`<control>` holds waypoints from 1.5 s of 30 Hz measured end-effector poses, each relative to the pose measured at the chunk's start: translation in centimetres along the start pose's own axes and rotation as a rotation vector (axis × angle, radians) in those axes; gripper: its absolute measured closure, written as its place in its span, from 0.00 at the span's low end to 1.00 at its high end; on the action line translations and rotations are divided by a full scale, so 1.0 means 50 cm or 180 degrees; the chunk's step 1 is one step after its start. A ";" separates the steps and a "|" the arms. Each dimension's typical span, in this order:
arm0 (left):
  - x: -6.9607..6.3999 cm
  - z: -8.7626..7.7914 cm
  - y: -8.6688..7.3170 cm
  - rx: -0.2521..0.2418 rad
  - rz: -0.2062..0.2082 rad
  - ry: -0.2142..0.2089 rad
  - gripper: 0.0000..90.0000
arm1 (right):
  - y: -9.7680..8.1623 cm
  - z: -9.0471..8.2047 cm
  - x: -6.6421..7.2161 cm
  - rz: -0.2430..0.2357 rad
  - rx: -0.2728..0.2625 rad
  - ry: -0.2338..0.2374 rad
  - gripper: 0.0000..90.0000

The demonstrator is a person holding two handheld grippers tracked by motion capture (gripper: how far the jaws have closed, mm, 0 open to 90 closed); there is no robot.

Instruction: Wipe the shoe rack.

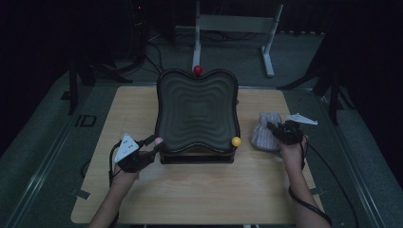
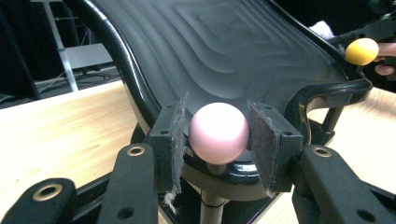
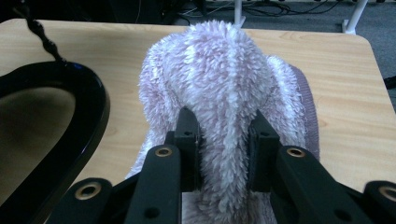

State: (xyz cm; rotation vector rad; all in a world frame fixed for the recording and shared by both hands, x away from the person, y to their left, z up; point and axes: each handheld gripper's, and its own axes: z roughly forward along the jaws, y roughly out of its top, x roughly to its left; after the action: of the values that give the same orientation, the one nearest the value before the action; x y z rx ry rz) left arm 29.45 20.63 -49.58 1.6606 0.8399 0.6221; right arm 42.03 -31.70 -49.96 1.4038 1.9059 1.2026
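Left gripper (image 2: 218, 140) level at black wavy tray's (image 1: 197, 111) near-left corner, pads bracketing pink ball knob (image 2: 218, 133); right gripper (image 3: 223, 149) clamped on upright fluffy lilac cloth (image 3: 224, 93) right of tray.

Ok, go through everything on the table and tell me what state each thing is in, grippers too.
Tray: upright on its stand, nothing in it.
Pink knob: between the left gripper's pads.
Yellow knob: free.
Red knob: free.
Cloth: bunched, pinched.
Left gripper: around the pink knob, contact unclear.
Right gripper: shut on the cloth.
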 end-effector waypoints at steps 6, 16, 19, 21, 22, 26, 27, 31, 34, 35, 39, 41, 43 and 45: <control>-0.001 -0.015 0.013 -0.0082 -0.0047 -0.0117 0.57 | 0.015 0.043 -0.013 -0.0031 0.0128 -0.0031 0.78; -0.010 -0.034 0.014 -0.0090 -0.0099 -0.0161 0.50 | -0.018 0.120 -0.015 0.0027 0.0459 -0.0040 0.74; -0.010 -0.040 0.012 -0.0071 -0.0103 -0.0193 0.49 | -0.028 0.128 -0.013 0.0051 0.0490 -0.0036 0.70; -0.010 -0.043 0.010 -0.0074 -0.0110 -0.0227 0.47 | -0.025 0.123 -0.013 0.0086 0.0447 -0.0010 0.60; -0.010 -0.044 0.009 -0.0058 -0.0108 -0.0234 0.45 | -0.023 0.120 -0.014 0.0076 0.0442 -0.0002 0.55; -0.009 -0.051 0.003 -0.0055 -0.0110 -0.0382 0.41 | -0.015 0.100 -0.014 0.0040 0.0390 0.0062 0.41; -0.011 -0.054 0.002 -0.0055 -0.0076 -0.0417 0.40 | -0.014 0.094 -0.015 0.0041 0.0354 0.0096 0.39; -0.018 -0.065 -0.003 -0.0097 -0.0052 -0.0406 0.33 | -0.018 0.067 -0.009 -0.0055 0.0291 0.0223 0.29; -0.021 -0.071 -0.011 -0.0144 -0.0059 -0.0378 0.28 | -0.028 0.051 -0.001 -0.0148 0.0176 0.0303 0.26; -0.021 -0.074 -0.013 -0.0152 -0.0056 -0.0369 0.27 | -0.030 0.047 0.001 -0.0177 0.0170 0.0312 0.25; -0.020 -0.083 -0.015 -0.0177 -0.0050 -0.0332 0.23 | -0.036 0.033 0.010 -0.0198 0.0125 0.0355 0.19; -0.017 -0.091 -0.019 -0.0179 -0.0054 -0.0310 0.23 | -0.041 0.022 0.016 -0.0203 0.0092 0.0377 0.19; -0.017 -0.095 -0.022 -0.0162 -0.0030 -0.0282 0.23 | -0.048 0.010 0.021 -0.0202 0.0067 0.0429 0.19; -0.015 -0.100 -0.029 -0.0141 -0.0051 -0.0286 0.23 | -0.054 -0.001 0.027 -0.0242 0.0053 0.0441 0.19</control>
State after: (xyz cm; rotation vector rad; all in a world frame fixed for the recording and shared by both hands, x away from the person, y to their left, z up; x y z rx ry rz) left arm 24.88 23.21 -49.75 1.6280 0.7689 0.5472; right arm 40.14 -30.73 -52.09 1.2736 2.0479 1.2794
